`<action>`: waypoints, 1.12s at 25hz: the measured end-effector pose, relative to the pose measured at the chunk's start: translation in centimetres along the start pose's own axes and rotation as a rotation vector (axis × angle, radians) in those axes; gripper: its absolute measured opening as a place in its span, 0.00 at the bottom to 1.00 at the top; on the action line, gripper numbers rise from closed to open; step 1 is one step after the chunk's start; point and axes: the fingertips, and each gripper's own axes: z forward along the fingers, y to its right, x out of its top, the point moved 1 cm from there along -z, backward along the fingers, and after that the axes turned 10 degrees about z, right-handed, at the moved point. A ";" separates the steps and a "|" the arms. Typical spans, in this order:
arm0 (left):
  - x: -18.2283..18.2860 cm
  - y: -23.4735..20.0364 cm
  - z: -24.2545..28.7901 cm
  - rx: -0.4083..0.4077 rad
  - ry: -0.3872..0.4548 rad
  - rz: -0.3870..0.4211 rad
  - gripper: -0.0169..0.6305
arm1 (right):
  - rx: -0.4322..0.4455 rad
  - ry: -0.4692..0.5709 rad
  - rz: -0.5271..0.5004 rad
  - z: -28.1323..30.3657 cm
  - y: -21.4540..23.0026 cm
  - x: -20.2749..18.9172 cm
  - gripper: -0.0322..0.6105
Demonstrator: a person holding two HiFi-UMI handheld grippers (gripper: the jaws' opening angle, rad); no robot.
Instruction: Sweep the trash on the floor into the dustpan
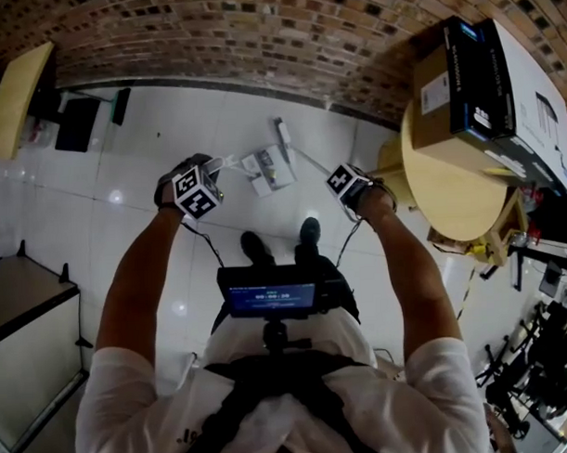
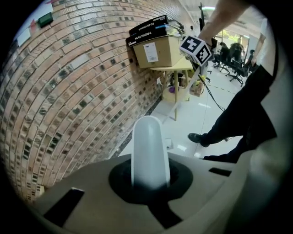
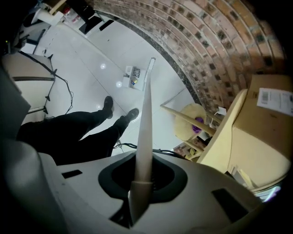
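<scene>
A dustpan with scraps of paper trash in it lies on the white floor just ahead of the person's shoes; it also shows in the right gripper view as the dustpan. My right gripper is shut on a long thin white broom handle that runs down to the floor beside the dustpan. My left gripper is shut on a thick white handle whose rounded end sticks out past the jaws. In the head view the left gripper and the right gripper flank the dustpan.
A brick wall runs along the far side. A round wooden table with cardboard boxes stands at the right, close to my right arm. A dark cabinet is at the left. Cables hang from both grippers.
</scene>
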 end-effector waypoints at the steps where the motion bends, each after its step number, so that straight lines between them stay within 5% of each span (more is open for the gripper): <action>1: -0.1 0.2 0.1 -0.007 0.001 0.000 0.03 | -0.024 0.001 -0.017 -0.1 -0.4 0.5 0.12; 12: -3.0 0.5 1.1 -0.014 -0.049 -0.009 0.03 | -0.102 -0.035 -0.194 -1.4 -4.6 1.9 0.12; 18: -4.6 0.7 0.7 -0.030 -0.040 -0.033 0.05 | -0.123 -0.030 -0.155 -2.4 -3.6 1.9 0.13; 28: -6.6 1.1 -0.6 -0.011 -0.016 -0.027 0.23 | -0.129 -0.115 -0.125 -3.6 -2.9 2.4 0.14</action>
